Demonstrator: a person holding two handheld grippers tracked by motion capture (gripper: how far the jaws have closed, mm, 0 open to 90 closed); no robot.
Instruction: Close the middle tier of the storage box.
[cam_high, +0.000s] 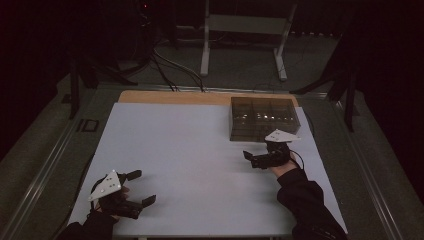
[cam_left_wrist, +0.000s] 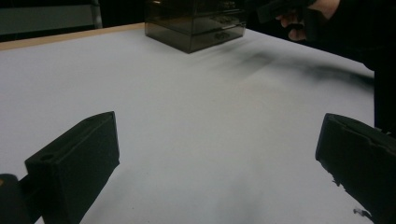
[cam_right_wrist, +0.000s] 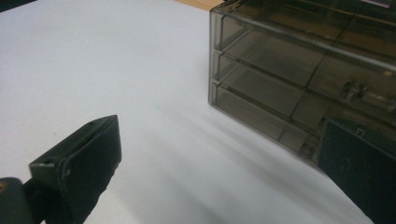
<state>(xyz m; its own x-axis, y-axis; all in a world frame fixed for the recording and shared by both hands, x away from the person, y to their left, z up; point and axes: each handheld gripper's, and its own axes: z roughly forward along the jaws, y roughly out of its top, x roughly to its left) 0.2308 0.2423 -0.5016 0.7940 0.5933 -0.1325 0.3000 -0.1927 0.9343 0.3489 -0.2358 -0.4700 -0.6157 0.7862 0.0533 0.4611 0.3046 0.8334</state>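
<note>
My right gripper (cam_high: 256, 159) wide open, empty, near drawer box (cam_high: 262, 117). Left gripper (cam_high: 141, 187) open, empty. Box likely light, rigid, slippery plastic; grip small drawer knob (cam_right_wrist: 355, 88).

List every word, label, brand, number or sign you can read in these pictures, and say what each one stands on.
None can be read.
Drawer box: smoky clear plastic, no label visible in the high view or on its front in the right gripper view.
Left gripper and right gripper: grey plates bear only dark dots, no writing.
White table: no print.
Dark plate beside the table: too small and dim to tell.
</note>
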